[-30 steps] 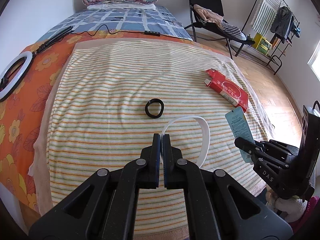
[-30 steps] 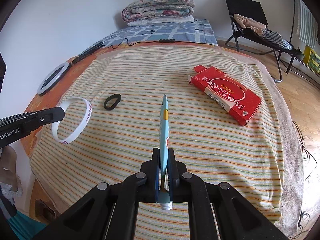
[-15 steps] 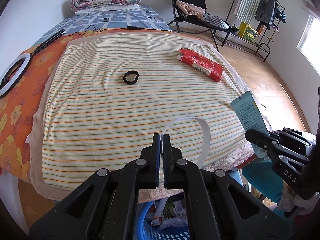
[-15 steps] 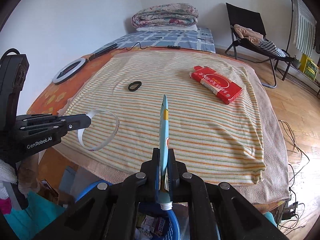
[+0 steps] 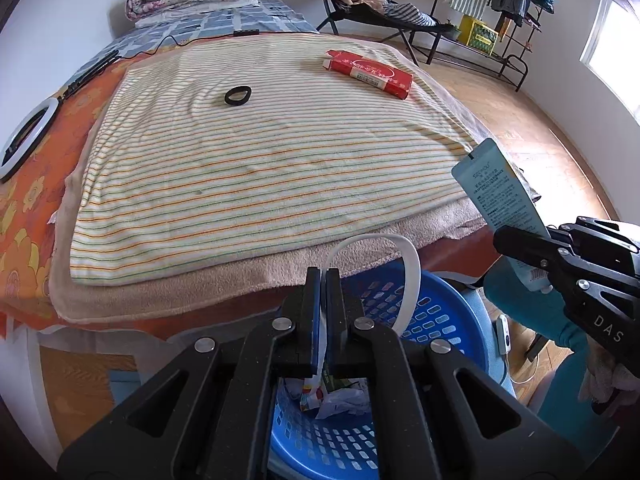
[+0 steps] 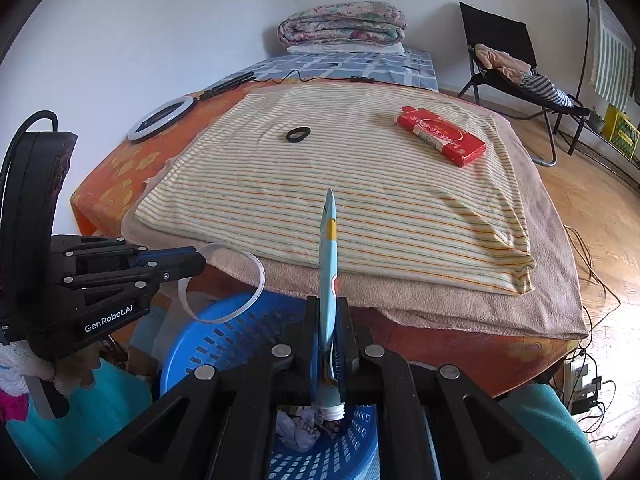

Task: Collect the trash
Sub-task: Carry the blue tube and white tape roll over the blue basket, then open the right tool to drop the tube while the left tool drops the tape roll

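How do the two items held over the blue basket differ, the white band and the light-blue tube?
The white band is a thin open loop; the light-blue tube is flat, long and printed. The left tool pinches the band at one edge, so it hangs sideways; the right tool grips the tube near its capless neck, pointing forward. Both are clamped above the blue basket.

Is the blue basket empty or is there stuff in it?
Not empty. The blue basket has crumpled paper and wrappers at its bottom, seen in both wrist views.
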Demonstrator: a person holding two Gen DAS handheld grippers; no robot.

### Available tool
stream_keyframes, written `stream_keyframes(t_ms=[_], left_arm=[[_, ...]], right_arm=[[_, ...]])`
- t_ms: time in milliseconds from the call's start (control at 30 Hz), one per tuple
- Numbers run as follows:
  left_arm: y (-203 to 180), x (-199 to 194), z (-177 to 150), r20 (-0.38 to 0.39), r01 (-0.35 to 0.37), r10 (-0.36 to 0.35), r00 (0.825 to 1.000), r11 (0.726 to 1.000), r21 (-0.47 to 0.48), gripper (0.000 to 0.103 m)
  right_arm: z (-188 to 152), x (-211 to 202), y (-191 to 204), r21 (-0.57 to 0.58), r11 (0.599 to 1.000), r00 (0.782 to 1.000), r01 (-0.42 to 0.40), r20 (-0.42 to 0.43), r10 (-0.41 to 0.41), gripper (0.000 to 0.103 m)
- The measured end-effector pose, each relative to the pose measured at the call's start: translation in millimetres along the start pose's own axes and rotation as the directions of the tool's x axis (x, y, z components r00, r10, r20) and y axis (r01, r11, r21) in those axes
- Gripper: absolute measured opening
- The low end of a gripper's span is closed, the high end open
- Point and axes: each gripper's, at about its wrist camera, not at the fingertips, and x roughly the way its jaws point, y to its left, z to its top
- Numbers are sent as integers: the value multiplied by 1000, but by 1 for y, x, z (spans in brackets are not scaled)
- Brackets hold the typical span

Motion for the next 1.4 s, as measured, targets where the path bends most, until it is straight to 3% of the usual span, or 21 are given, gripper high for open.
stream_keyframes(t_ms=[600,967,1100,1167,1267,1367,1400], left_arm=[[-7,23,-47,-99,-11,17,995,998,60,0],[-8,42,-64,-182,-16,29,983,997,76,0],[-10,47,-66,-205,-13,29,978,997,78,0],[-10,49,-67,-214,-16,33,976,997,80,0],[-9,52,-67,-226,-24,40,973,997,75,5],[-6,53,-67,-230,-34,49,972,997,69,19],[-6,53,-67,-228,-37,51,972,997,66,30]], right_arm=[[-56,22,11,17,1000,992,2,-123,0,5],[-68,38,9,40,999,983,-6,-181,13,7],[-69,41,6,56,998,982,-9,-188,20,24],[-70,42,5,61,998,982,-8,-190,20,26],[-70,43,3,71,997,981,-3,-194,16,38],[-69,44,1,78,997,981,5,-196,10,50],[-69,44,1,76,997,981,9,-196,6,55]])
